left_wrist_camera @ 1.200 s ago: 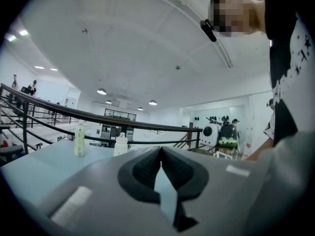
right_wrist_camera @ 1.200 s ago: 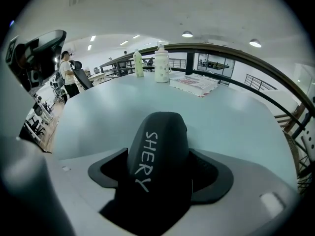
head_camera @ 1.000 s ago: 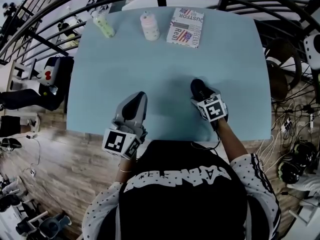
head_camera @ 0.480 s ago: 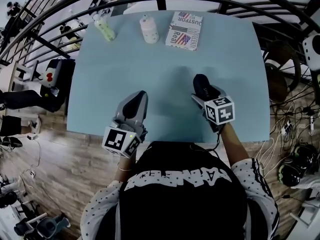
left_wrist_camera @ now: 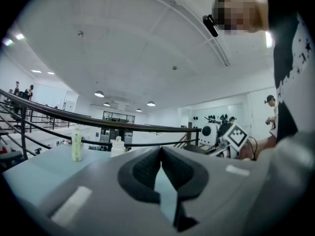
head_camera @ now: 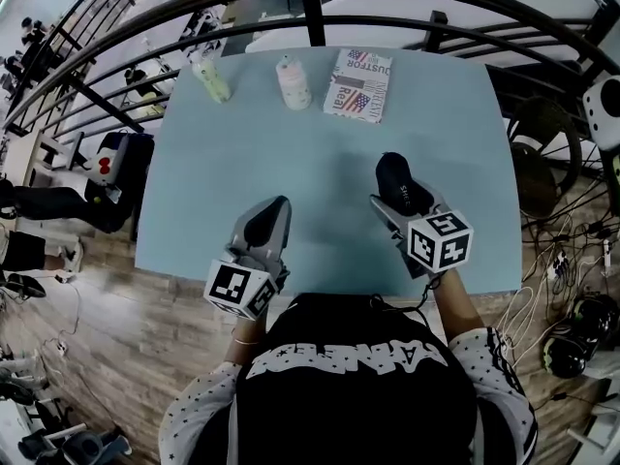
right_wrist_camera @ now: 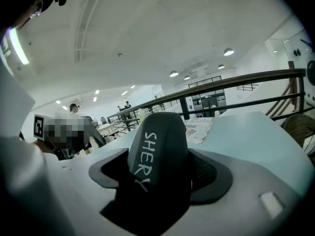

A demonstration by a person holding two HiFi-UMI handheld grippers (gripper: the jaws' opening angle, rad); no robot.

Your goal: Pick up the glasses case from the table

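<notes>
- Between the jaws of the right hand-held gripper, the glasses case sits pinched across its width, with one rounded end poking forward.
- It looks like a stiff, light, smooth shell. A hold across the middle seems sound, though it could slide endways.
- To that gripper's left, the left hand-held gripper is pressed together and empty.
- Ahead of both, the worktop carries a printed paper.

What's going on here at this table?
A person is at a blue table with tongs in each hand. The right tongs are shut on a dark glasses case near the front edge. The left tongs are shut and empty. A green bottle, a white bottle and a printed paper sit farther back.
</notes>
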